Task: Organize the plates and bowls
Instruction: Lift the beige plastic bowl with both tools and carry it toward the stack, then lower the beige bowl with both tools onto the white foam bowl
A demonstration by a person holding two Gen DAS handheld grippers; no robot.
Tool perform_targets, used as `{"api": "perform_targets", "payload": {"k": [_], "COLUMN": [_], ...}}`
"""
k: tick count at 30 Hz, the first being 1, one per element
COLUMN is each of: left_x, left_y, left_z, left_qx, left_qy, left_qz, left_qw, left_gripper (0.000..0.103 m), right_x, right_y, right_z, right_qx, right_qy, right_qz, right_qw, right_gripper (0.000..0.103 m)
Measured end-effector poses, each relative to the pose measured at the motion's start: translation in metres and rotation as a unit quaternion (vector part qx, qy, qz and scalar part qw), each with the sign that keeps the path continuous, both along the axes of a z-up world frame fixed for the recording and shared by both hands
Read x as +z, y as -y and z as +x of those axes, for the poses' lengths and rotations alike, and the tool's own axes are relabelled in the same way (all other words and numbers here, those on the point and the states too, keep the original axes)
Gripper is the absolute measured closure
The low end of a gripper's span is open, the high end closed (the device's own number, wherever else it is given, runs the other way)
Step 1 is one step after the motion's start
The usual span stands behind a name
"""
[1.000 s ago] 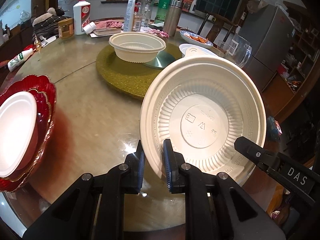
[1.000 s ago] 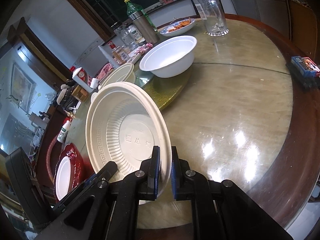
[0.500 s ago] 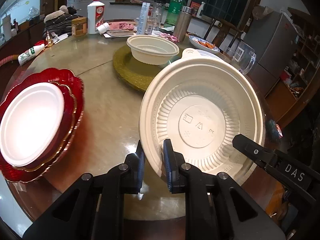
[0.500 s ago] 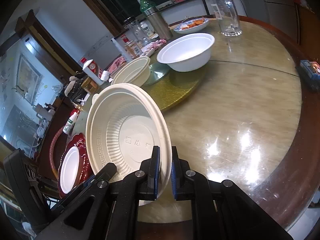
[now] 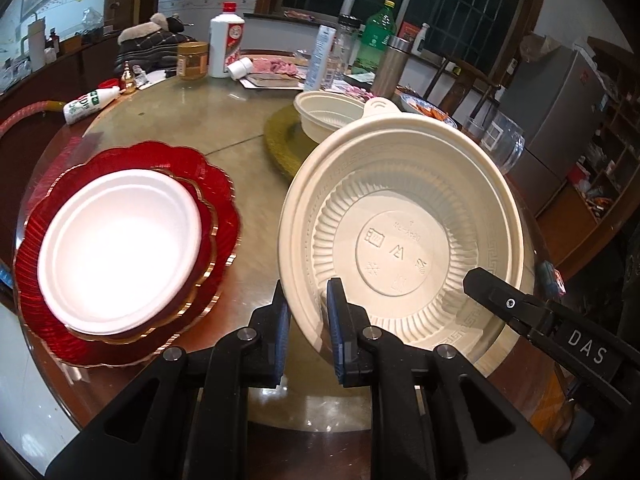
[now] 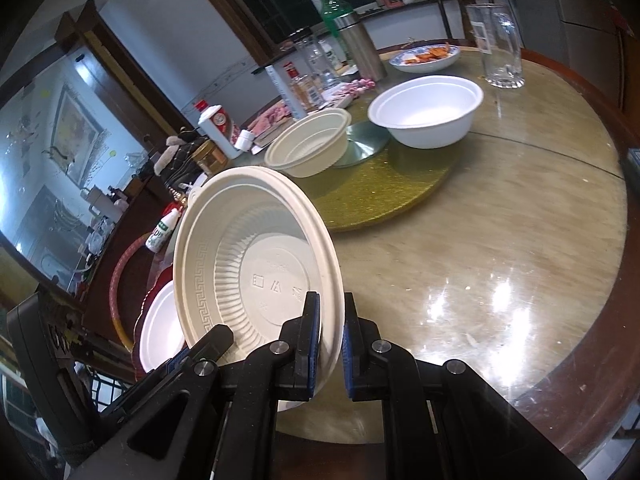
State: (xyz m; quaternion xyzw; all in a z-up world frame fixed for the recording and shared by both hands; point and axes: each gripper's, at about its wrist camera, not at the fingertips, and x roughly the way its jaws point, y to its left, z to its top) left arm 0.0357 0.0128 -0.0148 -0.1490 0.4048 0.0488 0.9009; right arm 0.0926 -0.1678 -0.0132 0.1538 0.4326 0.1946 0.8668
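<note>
I'm holding the cream plastic bowl by opposite rims, left claw and right claw both clamped; it's looking light, thin, flexible.

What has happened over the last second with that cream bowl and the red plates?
Both grippers, left and right, carried the cream bowl leftward toward the red plates, now fully visible. Grip unchanged; the white plate and table bowls stayed put.

Dark paned windows are filling the upper centre of the frame, a grey fridge is standing at right, and a round wooden table is reflecting overhead light.
</note>
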Motion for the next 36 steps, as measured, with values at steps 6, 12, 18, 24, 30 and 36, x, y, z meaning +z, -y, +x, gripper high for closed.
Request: {"api": "perform_targets", "payload": {"k": [6,12,18,24,30,36], "left_x": [0.007,0.015,0.019,0.022,0.025,0.028], "left_y": [-0.014,-0.028,-0.043,-0.062,-0.079,-0.095], "left_z": [-0.007,-0.014,-0.021,-0.029,-0.039,-0.047], "left_qx": [0.015,0.030,0.049,0.073,0.094,0.108], "left_qy": [0.011,0.024,0.032,0.035,0.040,0.042], "left_qz": [-0.005,-0.009,-0.005,-0.005,-0.006,-0.005], "left_qw": [0.9998,0.9992,0.9983,0.9967,0.9947,0.9932], "left_gripper": [0.087,0.087,0.087,0.087,0.087,0.087], "right_x": [0.010,0.021,0.026,0.031,0.038,0.040], "right_y": [-0.015,-0.030,-0.048,-0.070,-0.091,-0.111], "right_z": [-0.004,-0.008,-0.009,-0.011,-0.014,-0.014], "right_qx": [0.016,0.031,0.050,0.071,0.092,0.111], "right_qy": [0.014,0.028,0.034,0.038,0.046,0.048], "right_qz": [-0.003,-0.005,-0.004,-0.004,-0.004,-0.006], "right_qw": [1.000,0.999,0.998,0.997,0.995,0.993], "right_gripper": [0.094,0.093,0.093,0.093,0.094,0.094]}}
